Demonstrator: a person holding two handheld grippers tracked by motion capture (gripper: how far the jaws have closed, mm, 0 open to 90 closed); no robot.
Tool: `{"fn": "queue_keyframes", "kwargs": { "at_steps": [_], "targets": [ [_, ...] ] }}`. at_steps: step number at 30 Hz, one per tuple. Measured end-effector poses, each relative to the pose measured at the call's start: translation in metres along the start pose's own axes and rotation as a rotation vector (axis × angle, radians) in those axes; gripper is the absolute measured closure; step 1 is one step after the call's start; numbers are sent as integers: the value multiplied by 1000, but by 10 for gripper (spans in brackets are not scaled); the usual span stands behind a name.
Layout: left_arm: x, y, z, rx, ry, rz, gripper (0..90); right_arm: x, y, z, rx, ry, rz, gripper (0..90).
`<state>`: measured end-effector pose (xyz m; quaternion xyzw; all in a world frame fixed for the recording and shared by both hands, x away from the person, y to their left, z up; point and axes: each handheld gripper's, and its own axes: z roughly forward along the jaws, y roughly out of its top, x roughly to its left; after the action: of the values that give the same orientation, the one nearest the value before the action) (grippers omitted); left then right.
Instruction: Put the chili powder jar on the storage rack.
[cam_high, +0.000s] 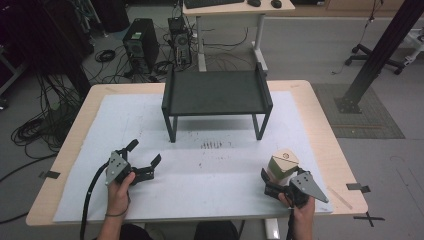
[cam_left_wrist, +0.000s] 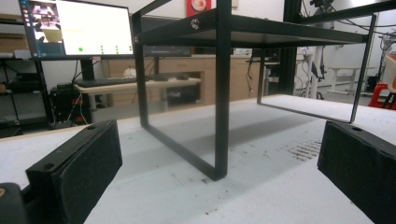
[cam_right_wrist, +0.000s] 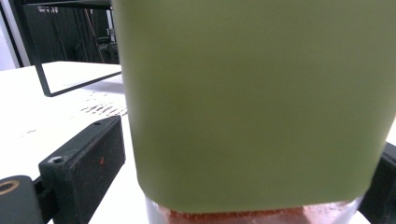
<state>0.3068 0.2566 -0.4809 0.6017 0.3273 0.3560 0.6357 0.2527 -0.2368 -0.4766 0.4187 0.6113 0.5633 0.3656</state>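
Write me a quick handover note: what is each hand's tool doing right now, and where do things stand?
Left gripper: jaws open and holding nothing, low over the white mat, pointing at the black shelf.
Right gripper: jaws on either side of the green-lidded jar; whether they are gripping it cannot be told.
The jar stands on the mat near the right front corner.
Done: nothing is on the shelf yet.
Left: probably lifting the jar onto the shelf.

No legible txt or labels anywhere
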Motion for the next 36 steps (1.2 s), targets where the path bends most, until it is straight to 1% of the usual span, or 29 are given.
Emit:
{"fn": "queue_keyframes", "kwargs": {
  "at_steps": [9,14,17,21,36],
  "targets": [
    [0,0,0,0,-1,2,2,0,0,-1,-11,-3,2,34],
    [0,0,0,-2,-1,1,2,0,-1,-1,-20,-6,1,19],
    [0,0,0,-1,-1,1,2,-1,-1,-3,-36,3,8,5],
    [0,0,0,-1,-1,1,2,0,-1,-2,-31,1,1,6],
    [0,0,0,-1,-2,1,2,0,-1,-2,-23,4,1,9]
  ]
}}
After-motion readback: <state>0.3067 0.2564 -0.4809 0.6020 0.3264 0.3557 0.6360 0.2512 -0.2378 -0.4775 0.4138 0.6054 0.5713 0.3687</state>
